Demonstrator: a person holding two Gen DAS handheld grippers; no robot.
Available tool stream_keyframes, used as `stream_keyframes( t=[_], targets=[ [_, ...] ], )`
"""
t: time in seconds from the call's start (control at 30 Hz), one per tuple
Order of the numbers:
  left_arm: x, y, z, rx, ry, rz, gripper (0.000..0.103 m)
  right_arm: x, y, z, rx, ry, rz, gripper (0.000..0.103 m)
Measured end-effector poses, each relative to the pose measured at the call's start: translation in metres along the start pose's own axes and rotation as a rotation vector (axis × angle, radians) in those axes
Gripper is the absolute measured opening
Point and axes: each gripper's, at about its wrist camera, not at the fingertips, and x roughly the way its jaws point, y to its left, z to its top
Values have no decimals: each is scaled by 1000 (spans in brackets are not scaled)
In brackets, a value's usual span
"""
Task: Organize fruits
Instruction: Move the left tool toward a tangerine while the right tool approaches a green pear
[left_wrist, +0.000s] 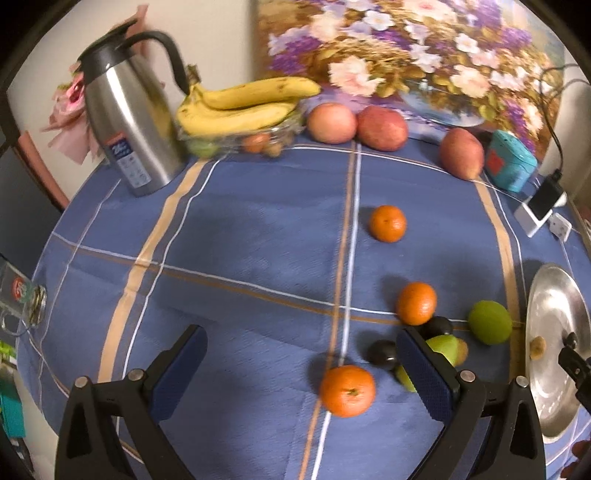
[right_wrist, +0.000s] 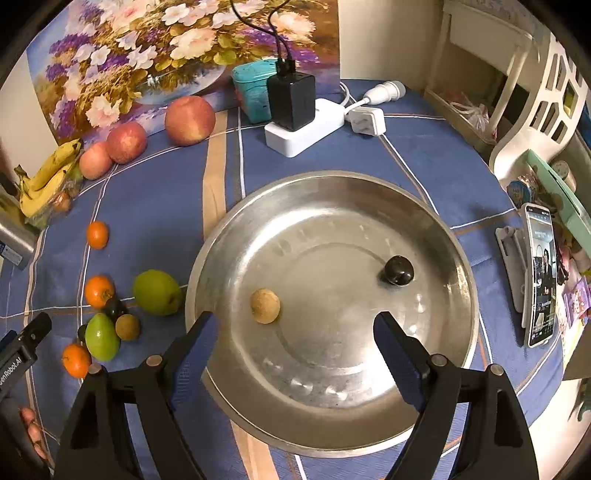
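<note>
Two fruits lie in the steel bowl (right_wrist: 332, 192): a brown one (right_wrist: 265, 306) and a dark one (right_wrist: 398, 270). The right gripper (right_wrist: 295, 325) hangs over it, fingers apart, empty. The left gripper (left_wrist: 301, 354), fingers wide and empty, is nearer the loose pile; the closest orange (left_wrist: 347, 390) sits between its fingers, toward the right one.

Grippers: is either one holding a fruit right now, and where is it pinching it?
No. The left gripper is open over the cloth with nothing between its pads. The right gripper is open above the bowl, also holding nothing.
</note>
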Motion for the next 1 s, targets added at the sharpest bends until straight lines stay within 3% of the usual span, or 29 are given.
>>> stream_keyframes(
  t=[0.13, 0.23, 1.0],
  targets=[
    [4, 9, 1, -34, 13, -17, 103, -2, 12, -1, -28, -17, -1, 87],
    [6, 14, 2, -40, 19, -22, 103, -3, 23, -3, -38, -21, 24, 98],
    [6, 49, 8, -94, -10, -42, 103, -12, 116, -15, -130, -48, 176, 98]
  ],
)
